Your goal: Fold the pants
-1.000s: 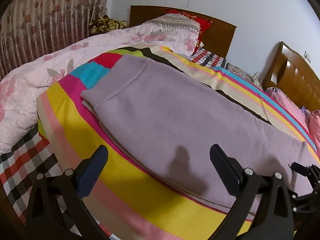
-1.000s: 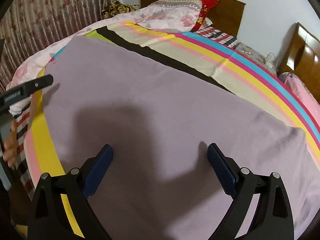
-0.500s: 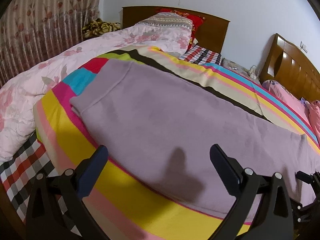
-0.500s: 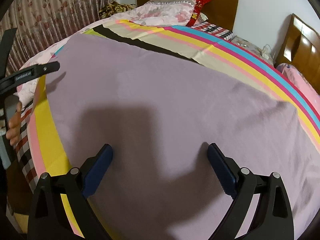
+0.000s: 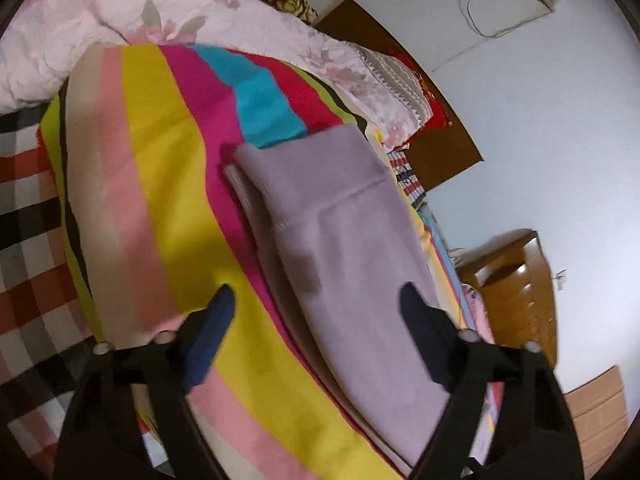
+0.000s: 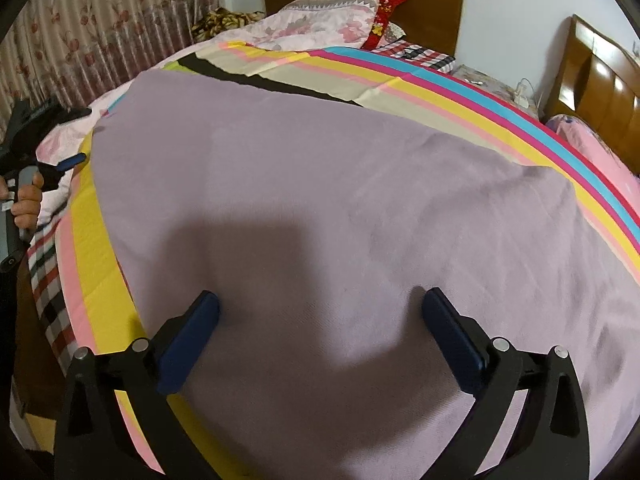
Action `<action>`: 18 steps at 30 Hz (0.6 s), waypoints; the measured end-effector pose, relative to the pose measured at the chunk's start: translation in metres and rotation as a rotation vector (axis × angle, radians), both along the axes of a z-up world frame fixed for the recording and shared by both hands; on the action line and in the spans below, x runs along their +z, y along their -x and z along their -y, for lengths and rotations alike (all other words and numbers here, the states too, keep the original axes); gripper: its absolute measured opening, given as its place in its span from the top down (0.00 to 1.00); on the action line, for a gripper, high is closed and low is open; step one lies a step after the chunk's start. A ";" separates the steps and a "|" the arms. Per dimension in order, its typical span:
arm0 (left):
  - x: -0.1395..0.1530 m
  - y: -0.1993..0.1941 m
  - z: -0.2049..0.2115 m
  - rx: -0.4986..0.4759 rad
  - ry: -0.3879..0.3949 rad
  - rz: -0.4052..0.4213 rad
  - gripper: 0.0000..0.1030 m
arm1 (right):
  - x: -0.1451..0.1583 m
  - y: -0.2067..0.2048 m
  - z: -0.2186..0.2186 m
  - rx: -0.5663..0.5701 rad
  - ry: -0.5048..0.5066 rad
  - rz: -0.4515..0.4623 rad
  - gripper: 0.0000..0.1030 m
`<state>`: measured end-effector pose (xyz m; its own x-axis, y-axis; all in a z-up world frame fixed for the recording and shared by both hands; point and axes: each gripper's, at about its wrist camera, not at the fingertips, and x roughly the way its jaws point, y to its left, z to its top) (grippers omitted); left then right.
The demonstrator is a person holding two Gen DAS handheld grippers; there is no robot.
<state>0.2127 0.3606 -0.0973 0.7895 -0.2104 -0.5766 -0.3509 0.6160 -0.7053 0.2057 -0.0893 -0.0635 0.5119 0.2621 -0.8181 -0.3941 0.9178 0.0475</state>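
Observation:
The lilac pants (image 6: 320, 184) lie flat on the striped bedspread (image 6: 460, 92), folded lengthwise. In the left wrist view the pants (image 5: 348, 240) run away from me, waistband end at the far end. My left gripper (image 5: 316, 308) is open and empty, tilted, just above the near edge of the pants and the bedspread (image 5: 160, 160). It also shows at the left edge of the right wrist view (image 6: 60, 160). My right gripper (image 6: 320, 312) is open and empty, hovering low over the middle of the pants.
A pink floral quilt (image 5: 100, 12) and pillows (image 6: 332, 8) lie at the head of the bed. A wooden headboard (image 6: 440, 4) and a second bed (image 6: 600, 76) stand at the back right. A checked sheet (image 5: 24, 220) covers the bed's left edge. Curtains (image 6: 100, 20) hang left.
My left gripper has swung left and rolled, now looking along the pants from their waistband side. My right gripper has dropped slightly closer to the fabric. The pants have not moved.

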 end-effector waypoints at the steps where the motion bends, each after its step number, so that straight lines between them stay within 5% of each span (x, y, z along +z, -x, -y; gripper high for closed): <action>1: -0.002 -0.003 -0.004 -0.009 0.017 -0.003 0.29 | 0.000 0.000 -0.001 0.001 0.002 0.001 0.04; 9: -0.016 -0.037 -0.011 -0.037 0.047 -0.019 0.33 | 0.000 0.001 -0.001 -0.001 0.002 0.001 0.04; 11: -0.015 -0.044 -0.014 -0.022 0.028 -0.018 0.49 | 0.000 0.001 -0.001 -0.001 0.001 0.001 0.04; 12: -0.015 -0.044 -0.015 -0.011 0.015 -0.023 0.75 | 0.000 0.001 -0.001 -0.002 0.000 0.003 0.04; 13: -0.015 -0.045 -0.017 -0.008 0.009 -0.021 0.84 | 0.000 0.001 -0.001 -0.004 -0.001 0.004 0.04; 16: -0.009 -0.040 -0.014 -0.012 -0.021 0.007 0.87 | 0.000 0.001 0.000 -0.005 -0.002 0.001 0.04; 18: 0.014 -0.037 0.001 0.007 -0.124 0.014 0.87 | -0.001 0.001 0.000 -0.004 -0.003 0.001 0.04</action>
